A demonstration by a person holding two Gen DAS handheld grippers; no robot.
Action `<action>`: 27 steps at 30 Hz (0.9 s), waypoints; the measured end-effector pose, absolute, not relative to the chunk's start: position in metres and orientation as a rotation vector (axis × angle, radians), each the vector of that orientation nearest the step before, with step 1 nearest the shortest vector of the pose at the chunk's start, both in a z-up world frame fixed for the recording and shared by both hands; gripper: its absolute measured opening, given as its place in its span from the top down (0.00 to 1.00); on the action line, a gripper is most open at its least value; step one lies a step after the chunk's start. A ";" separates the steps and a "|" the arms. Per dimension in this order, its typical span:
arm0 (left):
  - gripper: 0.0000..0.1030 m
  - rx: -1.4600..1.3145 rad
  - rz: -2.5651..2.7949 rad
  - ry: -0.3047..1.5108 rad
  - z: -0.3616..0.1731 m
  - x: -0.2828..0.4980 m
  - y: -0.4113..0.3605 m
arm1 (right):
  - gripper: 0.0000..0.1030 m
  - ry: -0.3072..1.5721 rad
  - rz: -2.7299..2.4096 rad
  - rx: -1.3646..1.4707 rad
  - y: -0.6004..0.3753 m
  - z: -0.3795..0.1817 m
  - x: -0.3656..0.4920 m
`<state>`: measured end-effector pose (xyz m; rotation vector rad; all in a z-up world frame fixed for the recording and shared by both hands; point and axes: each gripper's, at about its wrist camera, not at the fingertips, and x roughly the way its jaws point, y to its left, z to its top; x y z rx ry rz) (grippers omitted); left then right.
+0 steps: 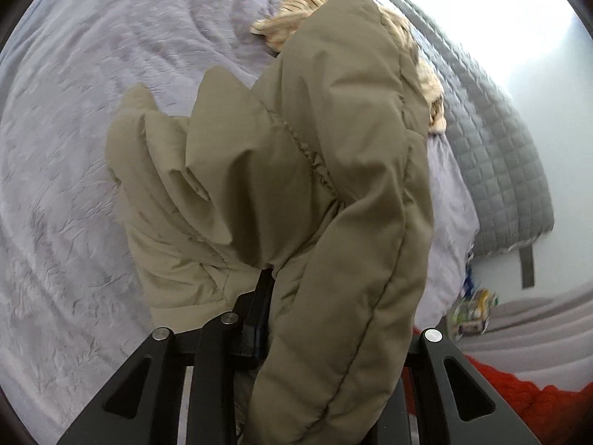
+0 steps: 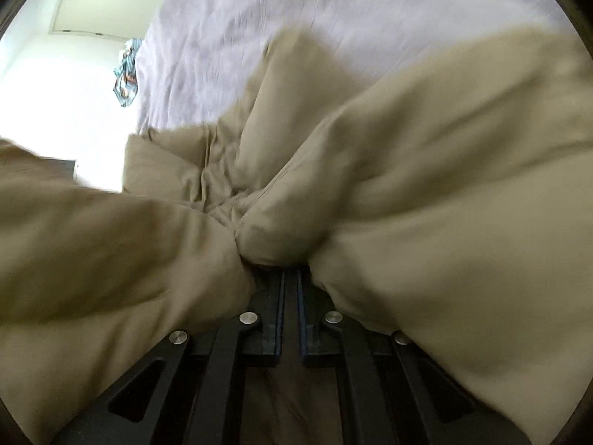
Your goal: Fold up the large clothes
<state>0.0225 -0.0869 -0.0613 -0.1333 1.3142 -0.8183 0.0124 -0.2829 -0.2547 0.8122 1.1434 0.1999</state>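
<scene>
Right wrist — jacket (image 2: 407, 185) bunched in right gripper (image 2: 291, 274).

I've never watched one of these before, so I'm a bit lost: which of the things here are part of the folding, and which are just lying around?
Part of the job:
- khaki padded jacket, lifted off the bed
- left gripper, clamped on it
- right gripper, clamped on it

Just lying about:
- lilac bedspread
- cream knit garment
- grey quilted blanket
- red cloth
</scene>
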 end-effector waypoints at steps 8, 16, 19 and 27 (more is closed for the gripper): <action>0.61 -0.044 -1.017 1.397 -0.103 0.016 -0.175 | 0.91 1.009 -0.079 0.866 -0.385 -0.233 -0.095; 0.40 -0.101 -1.166 1.457 -0.154 0.030 -0.228 | 0.90 0.992 -0.150 0.951 -0.429 -0.244 -0.169; 0.40 -0.127 -1.179 1.474 -0.168 0.032 -0.240 | 0.58 0.988 -0.133 0.956 -0.428 -0.242 -0.189; 0.40 -0.176 -1.163 1.509 -0.181 0.044 -0.262 | 0.34 0.889 0.015 0.919 -0.389 -0.197 -0.236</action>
